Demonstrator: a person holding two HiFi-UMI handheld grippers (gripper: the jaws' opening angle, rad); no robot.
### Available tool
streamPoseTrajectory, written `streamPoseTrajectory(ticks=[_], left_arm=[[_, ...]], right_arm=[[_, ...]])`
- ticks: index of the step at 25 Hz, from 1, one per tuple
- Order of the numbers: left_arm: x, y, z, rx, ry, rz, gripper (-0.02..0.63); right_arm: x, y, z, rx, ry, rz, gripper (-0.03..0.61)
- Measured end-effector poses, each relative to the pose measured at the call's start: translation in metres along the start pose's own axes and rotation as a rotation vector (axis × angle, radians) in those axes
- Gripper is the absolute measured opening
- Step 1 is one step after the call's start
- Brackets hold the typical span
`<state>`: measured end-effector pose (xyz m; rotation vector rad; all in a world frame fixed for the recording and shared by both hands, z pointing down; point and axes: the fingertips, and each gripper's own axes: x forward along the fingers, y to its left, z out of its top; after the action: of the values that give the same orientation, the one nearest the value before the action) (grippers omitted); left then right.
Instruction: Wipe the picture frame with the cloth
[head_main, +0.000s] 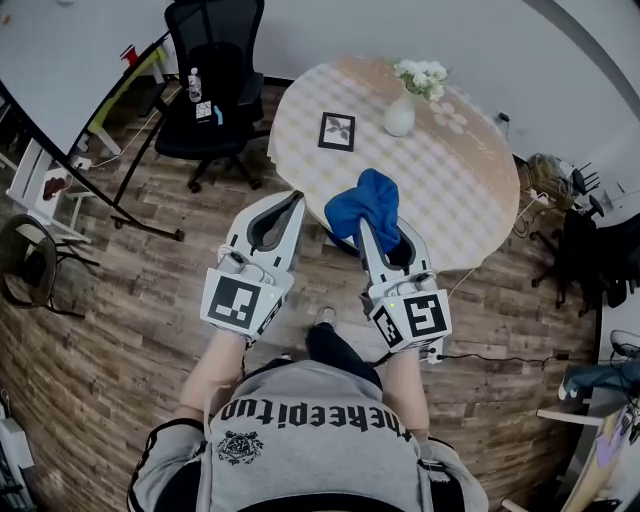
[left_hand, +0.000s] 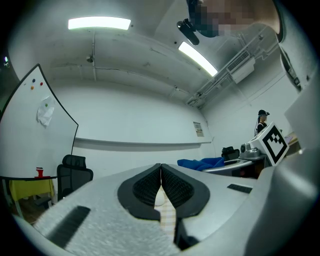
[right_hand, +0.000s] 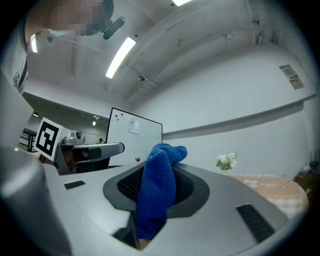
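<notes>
A small black picture frame lies on the round checked table, beyond both grippers. A blue cloth is bunched at the near table edge, with my right gripper shut on it. In the right gripper view the cloth hangs over and between the jaws, filling the gap. My left gripper hovers just left of the cloth, at the table's near-left rim, held apart from it. Its pads meet with nothing between them. From the left gripper view the cloth shows to the right.
A white vase of flowers stands right of the frame; the flowers also show in the right gripper view. A black office chair and a whiteboard stand are at the left. Wooden floor surrounds the table.
</notes>
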<state>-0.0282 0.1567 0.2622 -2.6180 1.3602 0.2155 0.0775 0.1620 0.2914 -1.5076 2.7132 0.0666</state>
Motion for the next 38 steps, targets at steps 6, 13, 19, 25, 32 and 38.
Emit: streamPoseTrajectory(ticks=[6,13,19,25,32,38], left_arm=[[0.048,0.012,-0.006,0.006,0.001,0.036,0.018],[0.091,0.022,-0.018,0.008,0.025,0.088,0.018],[0.119,0.022,-0.022,0.025,0.012,0.117,0.018],[0.131,0.026,-0.027,0.037,0.025,0.148,0.018],[0.143,0.042,-0.033,0.035,0.032,0.158,0.018],[0.159,0.060,-0.040,0.010,0.044,0.135,0.018]], right_arm=[[0.034,-0.040,0.003,0.006,-0.003,0.042,0.106],[0.067,-0.078,0.000,0.017,0.000,0.099,0.106],[0.081,-0.105,-0.004,0.025,-0.003,0.142,0.106],[0.092,-0.119,-0.008,0.045,-0.006,0.167,0.104],[0.111,-0.127,-0.012,0.068,0.002,0.170,0.106],[0.134,-0.133,-0.014,0.073,0.004,0.145,0.106]])
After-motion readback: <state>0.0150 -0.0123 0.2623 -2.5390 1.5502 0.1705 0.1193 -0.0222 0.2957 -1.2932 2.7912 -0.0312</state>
